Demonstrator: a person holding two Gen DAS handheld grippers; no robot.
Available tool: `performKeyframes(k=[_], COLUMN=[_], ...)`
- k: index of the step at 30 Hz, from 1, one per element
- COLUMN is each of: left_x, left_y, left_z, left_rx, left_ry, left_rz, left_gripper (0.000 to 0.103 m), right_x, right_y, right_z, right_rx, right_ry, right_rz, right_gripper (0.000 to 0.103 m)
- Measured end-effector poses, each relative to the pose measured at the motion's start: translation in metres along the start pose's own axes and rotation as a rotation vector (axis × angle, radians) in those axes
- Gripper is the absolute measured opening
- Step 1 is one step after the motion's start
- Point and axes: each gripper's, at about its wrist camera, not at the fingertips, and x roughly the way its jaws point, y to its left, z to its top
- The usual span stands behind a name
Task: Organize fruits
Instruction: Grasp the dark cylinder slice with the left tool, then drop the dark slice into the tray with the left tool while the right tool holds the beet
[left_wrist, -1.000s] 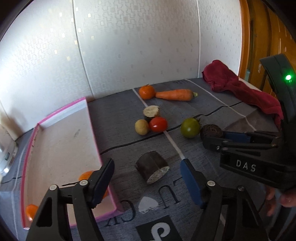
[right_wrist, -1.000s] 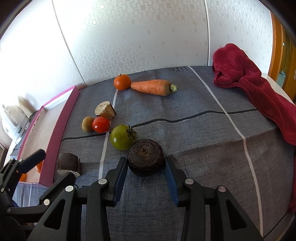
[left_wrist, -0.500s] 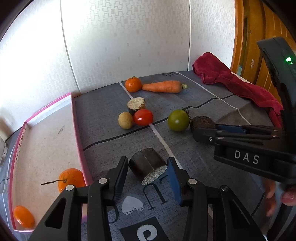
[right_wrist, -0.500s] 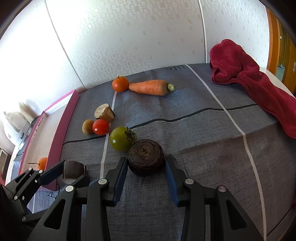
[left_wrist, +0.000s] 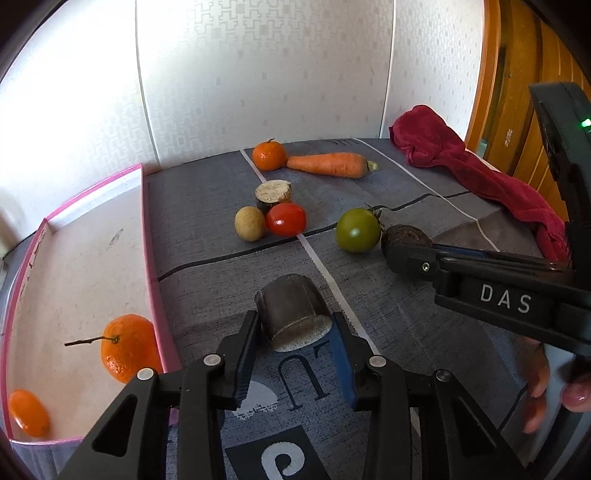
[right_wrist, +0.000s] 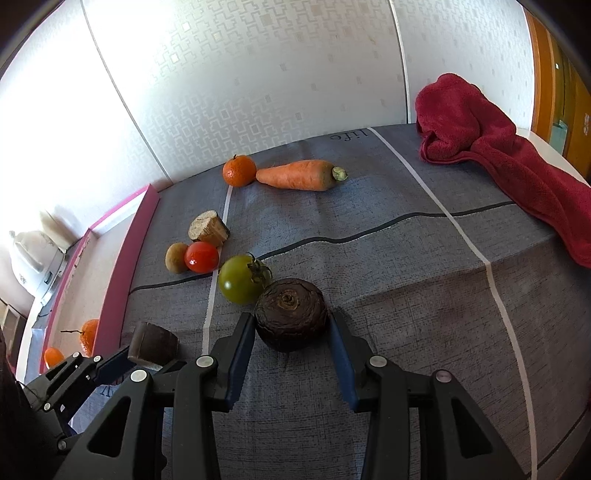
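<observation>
Your left hand-held gripper (left_wrist: 295, 332) has narrowed from wide open and is closing onto the dark cut cylinder chunk (left_wrist: 293, 314) lying on the grey cloth worktop (left_wrist: 207, 229); your right hand-held gripper (right_wrist: 291, 332) remains clamped on the dark round root (right_wrist: 291, 314), so both are ready to lift

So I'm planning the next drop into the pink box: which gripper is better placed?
Left. The left gripper is closing on the dark cut chunk, right beside the pink box; the right gripper, around the dark round root, sits farther off.
</observation>
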Motion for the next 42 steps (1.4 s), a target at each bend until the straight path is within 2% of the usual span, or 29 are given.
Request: performKeyframes(k=[12,21,32,42], left_x=[-0.015,-0.036,-0.056,-0.065], left_y=[0.011,0.025,0.058,0.089], left_z=[-0.002,-0.001,-0.005,-0.013], left_rx=[-0.067,-0.109,-0.179,-0.250], left_ry=[-0.024,-0.077,-0.120,-0.126], left_rz=[-0.028,-0.029,0.012,0.060], left_gripper=[0.038,0.038,0.038,0.038], right_x=[-0.002,-0.011,-0.017,-0.019], right_y=[0.002,0.011,0.017,0.039], right_z=[-0.001,0.002,0.005,0.004], right_rx=[-0.004,-0.045,-0.056,-0.123], right_ry=[-0.007,-0.069,-0.104,-0.128], right_rz=[0.013,0.040,0.077,0.127], right_gripper=[0.041,0.041,0.041,0.041])
